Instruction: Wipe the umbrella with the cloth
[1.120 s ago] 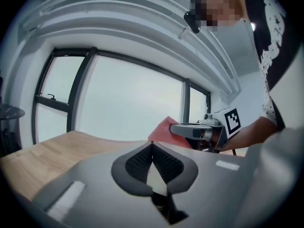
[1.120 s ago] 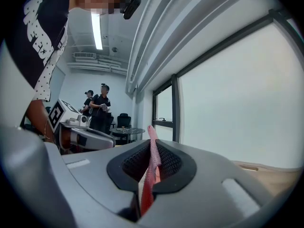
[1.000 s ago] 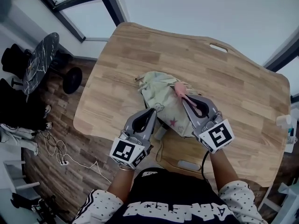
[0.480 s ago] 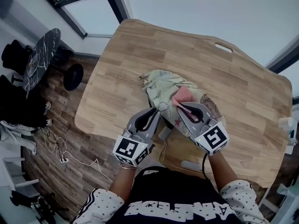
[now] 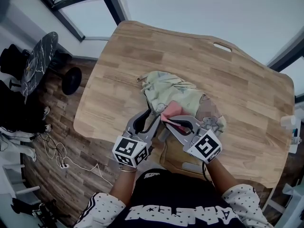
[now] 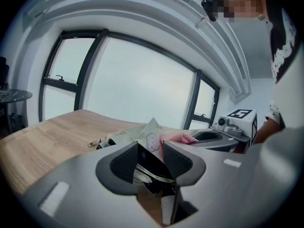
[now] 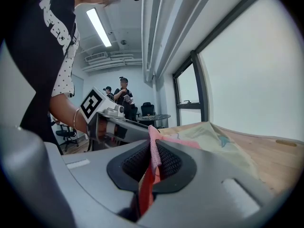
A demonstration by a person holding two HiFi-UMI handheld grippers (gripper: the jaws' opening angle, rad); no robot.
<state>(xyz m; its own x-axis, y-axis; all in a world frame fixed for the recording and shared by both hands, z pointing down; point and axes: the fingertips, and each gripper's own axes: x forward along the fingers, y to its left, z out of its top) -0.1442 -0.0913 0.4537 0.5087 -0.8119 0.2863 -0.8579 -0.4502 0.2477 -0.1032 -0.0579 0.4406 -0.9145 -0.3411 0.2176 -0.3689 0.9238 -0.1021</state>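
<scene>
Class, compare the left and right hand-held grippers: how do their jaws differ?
The left hand-held gripper has its jaws apart. They have just been opening, and part of the umbrella sits between them ungripped. The right hand-held gripper is shut on the pink cloth. The left one sits at the umbrella's near edge, while the right one lies over its fabric. Both point away across the table.

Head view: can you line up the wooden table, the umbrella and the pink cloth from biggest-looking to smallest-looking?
1. wooden table, by far the biggest
2. umbrella
3. pink cloth, smallest, though only part of it shows
</scene>
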